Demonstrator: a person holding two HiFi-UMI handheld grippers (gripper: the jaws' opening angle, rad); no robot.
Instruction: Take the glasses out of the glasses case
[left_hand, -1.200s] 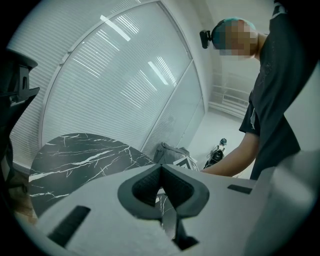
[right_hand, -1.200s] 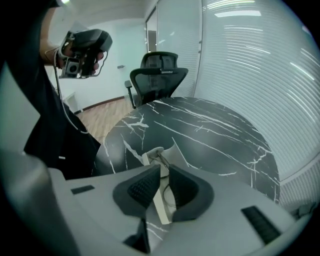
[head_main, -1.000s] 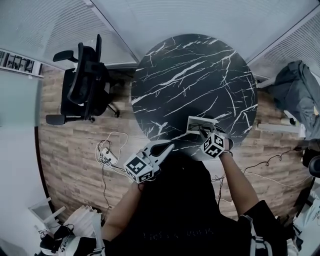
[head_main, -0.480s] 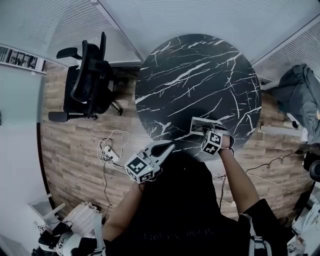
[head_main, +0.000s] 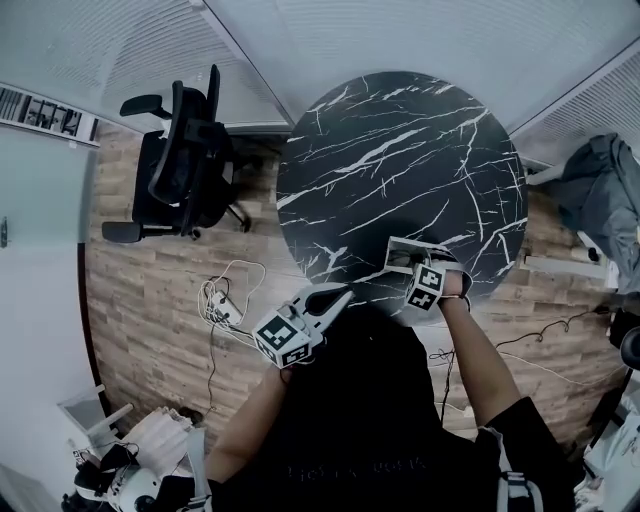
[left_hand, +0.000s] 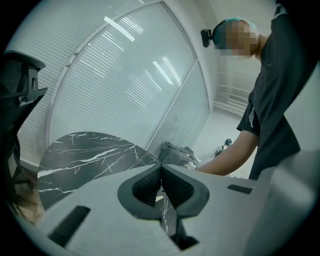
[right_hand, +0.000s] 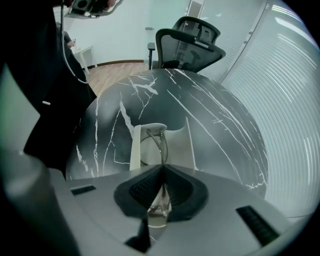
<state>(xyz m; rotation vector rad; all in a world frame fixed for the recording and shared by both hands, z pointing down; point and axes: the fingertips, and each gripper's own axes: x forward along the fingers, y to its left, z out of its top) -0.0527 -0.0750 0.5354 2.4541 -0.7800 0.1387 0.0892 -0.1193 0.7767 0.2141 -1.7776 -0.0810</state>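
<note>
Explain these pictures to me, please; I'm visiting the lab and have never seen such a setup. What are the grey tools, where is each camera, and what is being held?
There is no robot here: a person holds a two-jaw gripper in each hand. One picture comes from a camera on the person's head, looking down at a round black marble table. The other two come from cameras riding on the grippers, each looking along its own jaws. On the table lies an open pale glasses case. The right gripper is shut on the glasses, which sit partly over the case. The left gripper is shut and empty, held by the table's near edge.
</note>
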